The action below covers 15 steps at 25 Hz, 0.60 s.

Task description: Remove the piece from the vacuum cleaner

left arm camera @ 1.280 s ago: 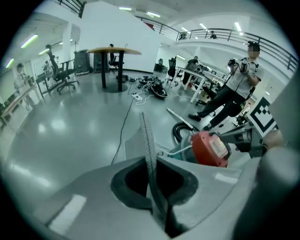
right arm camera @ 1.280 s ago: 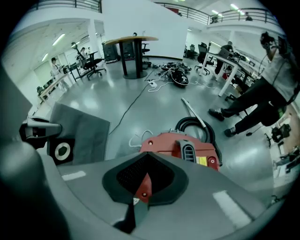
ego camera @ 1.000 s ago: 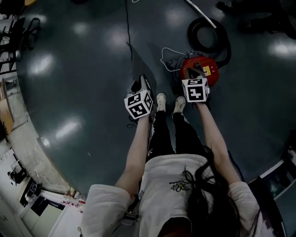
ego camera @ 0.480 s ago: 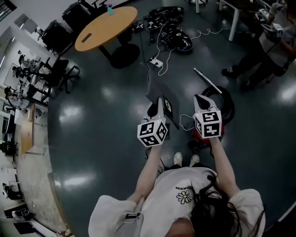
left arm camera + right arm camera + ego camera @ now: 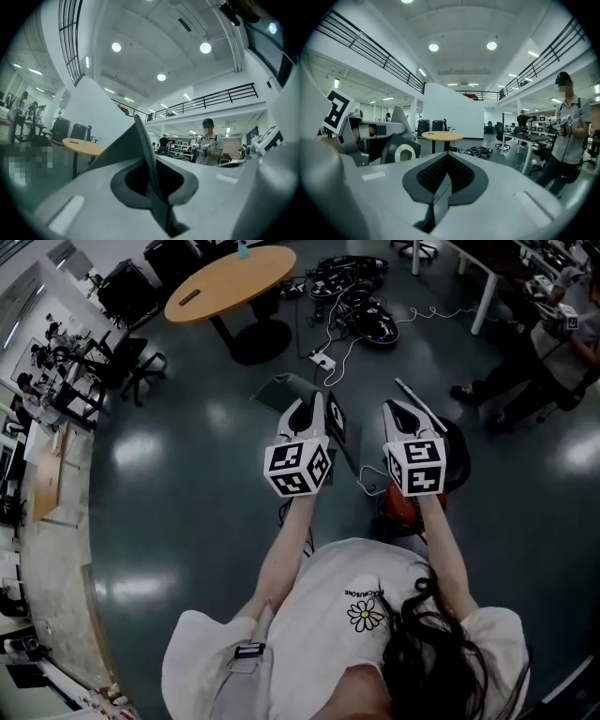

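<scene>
In the head view the red vacuum cleaner (image 5: pixel 396 507) stands on the dark floor in front of the person's feet, mostly hidden under my right gripper (image 5: pixel 397 414). Its black hose (image 5: pixel 461 454) coils to the right, and a silver wand (image 5: pixel 418 405) lies beyond it. My left gripper (image 5: pixel 315 414) is held level beside the right one, both well above the floor. Both point out into the room. In the left gripper view the left gripper (image 5: pixel 138 123) has its jaws closed together on nothing. The right gripper (image 5: pixel 446 159) is likewise shut and empty. Neither gripper view shows the vacuum.
A round wooden table (image 5: pixel 230 282) stands ahead, with a heap of black cables (image 5: pixel 354 298) and a power strip (image 5: pixel 321 362) on the floor. Office chairs (image 5: pixel 127 296) are at the far left. A person (image 5: pixel 548 357) stands at the right by white desks.
Both grippers have risen from low beside the vacuum to level and forward. The head view has tilted up from the floor to the room.
</scene>
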Motion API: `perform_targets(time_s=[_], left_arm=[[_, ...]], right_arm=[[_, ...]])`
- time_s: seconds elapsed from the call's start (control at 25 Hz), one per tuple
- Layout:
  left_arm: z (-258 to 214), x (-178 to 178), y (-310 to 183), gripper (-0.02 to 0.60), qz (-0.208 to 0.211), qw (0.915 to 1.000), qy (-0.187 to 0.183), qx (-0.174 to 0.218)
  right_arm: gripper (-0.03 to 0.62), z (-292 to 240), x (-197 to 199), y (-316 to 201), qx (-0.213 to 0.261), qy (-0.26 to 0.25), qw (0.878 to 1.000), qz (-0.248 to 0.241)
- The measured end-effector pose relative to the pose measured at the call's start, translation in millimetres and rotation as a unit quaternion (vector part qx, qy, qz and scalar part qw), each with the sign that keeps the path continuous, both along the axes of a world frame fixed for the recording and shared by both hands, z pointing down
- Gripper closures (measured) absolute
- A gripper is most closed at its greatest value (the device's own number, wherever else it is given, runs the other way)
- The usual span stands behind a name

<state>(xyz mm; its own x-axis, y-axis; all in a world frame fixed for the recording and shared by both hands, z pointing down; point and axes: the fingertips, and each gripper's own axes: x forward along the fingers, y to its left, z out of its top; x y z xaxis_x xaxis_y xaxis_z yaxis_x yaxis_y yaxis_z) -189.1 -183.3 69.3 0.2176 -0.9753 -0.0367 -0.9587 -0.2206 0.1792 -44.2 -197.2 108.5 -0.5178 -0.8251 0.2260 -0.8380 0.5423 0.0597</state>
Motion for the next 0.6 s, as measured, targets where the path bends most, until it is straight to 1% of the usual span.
perform_targets(time_s=[0.08, 0.2, 0.4, 0.6], left_arm=[[-1, -2, 3, 0.563, -0.003, 1.0, 0.0, 0.001], [3, -6, 9, 0.563, -0.011, 0.9999, 0.005, -0.002], [5, -13, 13, 0.563, -0.014, 0.9997, 0.018, 0.006], [-13, -8, 36, 0.563, -0.009, 0.9995, 0.026, 0.017]], right_arm=[[0.574, -2, -4, 3, 0.005, 0.0, 1.0, -0.008], [0.574, 5, -7, 11, -0.003, -0.004, 1.0, -0.02], [0.574, 8, -11, 12, 0.006, -0.007, 1.0, -0.026], [0.574, -9, -11, 37, 0.014, -0.009, 0.999, -0.036]])
